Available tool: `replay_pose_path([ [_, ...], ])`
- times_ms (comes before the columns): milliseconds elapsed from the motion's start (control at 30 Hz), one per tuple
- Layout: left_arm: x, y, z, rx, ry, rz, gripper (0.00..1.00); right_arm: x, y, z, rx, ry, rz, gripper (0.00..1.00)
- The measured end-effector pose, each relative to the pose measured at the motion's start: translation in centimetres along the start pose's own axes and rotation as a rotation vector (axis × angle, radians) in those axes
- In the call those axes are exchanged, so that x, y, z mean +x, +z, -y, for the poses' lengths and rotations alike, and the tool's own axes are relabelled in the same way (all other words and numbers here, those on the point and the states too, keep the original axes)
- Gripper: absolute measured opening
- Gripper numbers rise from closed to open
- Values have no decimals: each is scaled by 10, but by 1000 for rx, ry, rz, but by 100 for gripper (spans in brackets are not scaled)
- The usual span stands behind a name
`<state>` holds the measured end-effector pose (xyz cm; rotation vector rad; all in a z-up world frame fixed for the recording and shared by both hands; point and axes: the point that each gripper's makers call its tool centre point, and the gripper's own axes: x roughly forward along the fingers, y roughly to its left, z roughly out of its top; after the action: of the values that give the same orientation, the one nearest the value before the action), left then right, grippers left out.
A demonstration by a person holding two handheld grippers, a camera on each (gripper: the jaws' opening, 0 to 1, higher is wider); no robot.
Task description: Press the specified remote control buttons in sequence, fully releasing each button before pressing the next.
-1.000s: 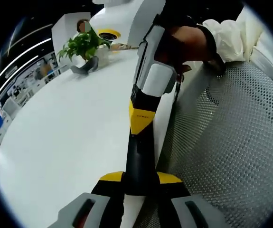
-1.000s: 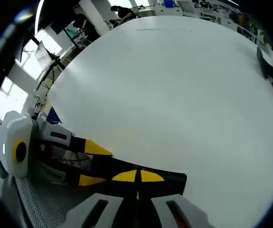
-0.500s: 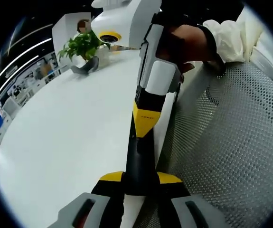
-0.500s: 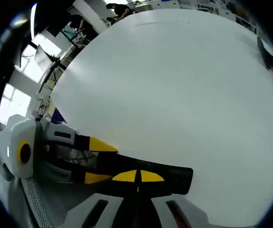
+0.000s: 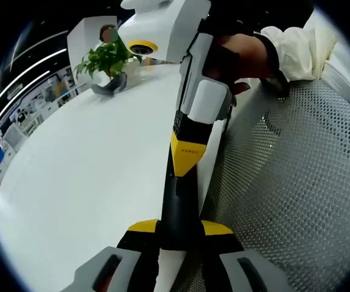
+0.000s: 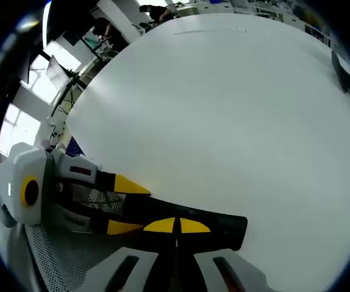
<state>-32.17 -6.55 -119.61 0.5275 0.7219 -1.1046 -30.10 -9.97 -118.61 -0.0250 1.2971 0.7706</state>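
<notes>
A slim black remote control (image 5: 178, 198) is seen edge-on, so its buttons are hidden. My left gripper (image 5: 179, 229) is shut on its near end, one yellow jaw tip on each side. My right gripper (image 5: 187, 155), held by a hand in a white sleeve (image 5: 248, 52), comes down from above with its jaws shut and its yellow tip resting on the remote's far part. In the right gripper view my right gripper (image 6: 176, 225) sits shut on top of the remote (image 6: 228, 226), and the left gripper (image 6: 126, 207) clamps it from the left.
The remote is held over the near edge of a white table (image 5: 83, 170). A potted plant (image 5: 106, 59) and a dark stand (image 5: 109, 89) sit at the table's far end. A grey mesh chair back (image 5: 296, 182) is close on the right.
Almost nothing. The right gripper's tip has shifted slightly along the remote. The left gripper keeps its hold.
</notes>
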Motion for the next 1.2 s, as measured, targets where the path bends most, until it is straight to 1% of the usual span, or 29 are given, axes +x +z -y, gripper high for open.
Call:
replay_pose_path([
  [200,0,0,0,3,1,-1,24,-1,0,0,23,14,-4,0],
  [500,0,0,1,2,1,-2,24,-2,-1,0,22,12,-6,0],
  [733,0,0,1,0,1,-2,24,-3,-3,1,11,0,-21,0],
  [933,0,0,1,2,1,-1,24,-6,-8,-3,59,32,-49,0],
  [1100,0,1,1,4,2,-1,24,-3,-12,-2,46,13,-70,0],
  [1200,0,0,1,9,3,-2,24,-3,-12,-1,47,14,-69,0],
])
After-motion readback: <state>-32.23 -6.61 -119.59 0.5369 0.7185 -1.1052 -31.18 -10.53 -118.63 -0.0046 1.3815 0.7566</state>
